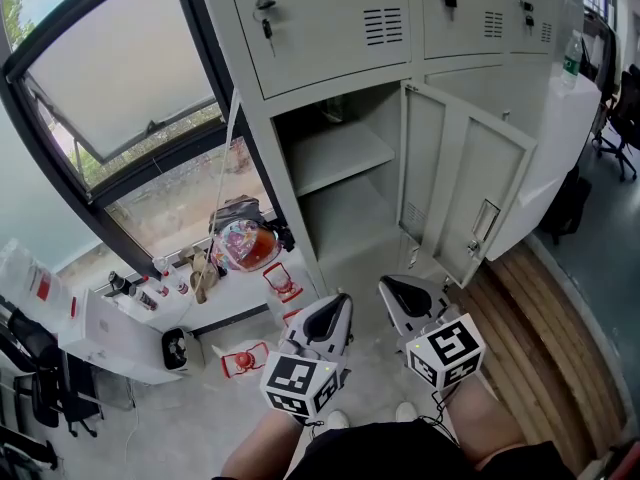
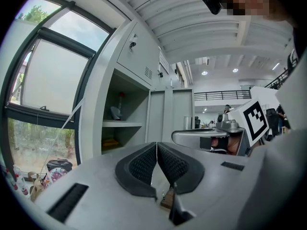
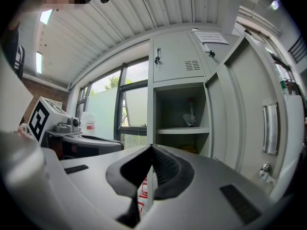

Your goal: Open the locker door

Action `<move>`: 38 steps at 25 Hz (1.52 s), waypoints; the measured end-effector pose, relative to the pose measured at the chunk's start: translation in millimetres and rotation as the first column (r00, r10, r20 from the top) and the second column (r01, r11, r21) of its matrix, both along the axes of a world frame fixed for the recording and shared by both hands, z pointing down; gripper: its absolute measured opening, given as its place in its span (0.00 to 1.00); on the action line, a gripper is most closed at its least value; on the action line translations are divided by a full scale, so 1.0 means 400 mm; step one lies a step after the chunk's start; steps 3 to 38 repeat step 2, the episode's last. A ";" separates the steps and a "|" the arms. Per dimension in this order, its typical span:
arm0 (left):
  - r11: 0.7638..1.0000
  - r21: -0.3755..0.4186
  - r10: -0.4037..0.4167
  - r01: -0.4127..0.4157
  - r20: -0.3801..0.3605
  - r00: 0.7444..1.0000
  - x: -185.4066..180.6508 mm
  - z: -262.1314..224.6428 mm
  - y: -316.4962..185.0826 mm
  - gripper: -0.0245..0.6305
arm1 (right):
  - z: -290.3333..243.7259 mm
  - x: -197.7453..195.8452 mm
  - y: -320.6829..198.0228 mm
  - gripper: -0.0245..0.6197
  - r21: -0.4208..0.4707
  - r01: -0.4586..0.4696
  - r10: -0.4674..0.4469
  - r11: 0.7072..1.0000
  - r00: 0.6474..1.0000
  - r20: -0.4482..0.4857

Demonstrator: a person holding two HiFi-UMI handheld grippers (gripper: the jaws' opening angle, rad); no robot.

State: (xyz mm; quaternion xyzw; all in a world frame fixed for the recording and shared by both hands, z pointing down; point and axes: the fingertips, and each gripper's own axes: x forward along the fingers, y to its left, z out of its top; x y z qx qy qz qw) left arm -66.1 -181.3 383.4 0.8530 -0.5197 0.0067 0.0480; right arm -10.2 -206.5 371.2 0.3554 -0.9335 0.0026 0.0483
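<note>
The grey locker (image 1: 330, 28) stands ahead, and its lower door (image 1: 465, 193) is swung wide open to the right, showing an inner shelf (image 1: 340, 158). The door's handle (image 3: 270, 128) and latch show in the right gripper view. Both grippers hang low in front of the person, apart from the locker. My left gripper (image 1: 338, 306) is shut with nothing between its pads (image 2: 144, 164). My right gripper (image 1: 392, 294) is also shut and holds nothing. Something small sits on the shelf (image 3: 183, 130) inside.
A window (image 1: 110, 78) with a dark frame is left of the locker. Below it a white ledge (image 1: 130, 328) holds bottles and a colourful bag (image 1: 243, 240). Red wire items (image 1: 242, 360) lie on the floor. A wooden strip (image 1: 540, 338) runs on the right.
</note>
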 end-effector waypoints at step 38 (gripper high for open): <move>1.000 0.001 0.002 -0.002 0.003 1.000 0.001 0.001 -0.002 0.07 | 0.004 -0.002 -0.001 0.12 -0.001 0.000 0.000 1.000 1.000 -0.003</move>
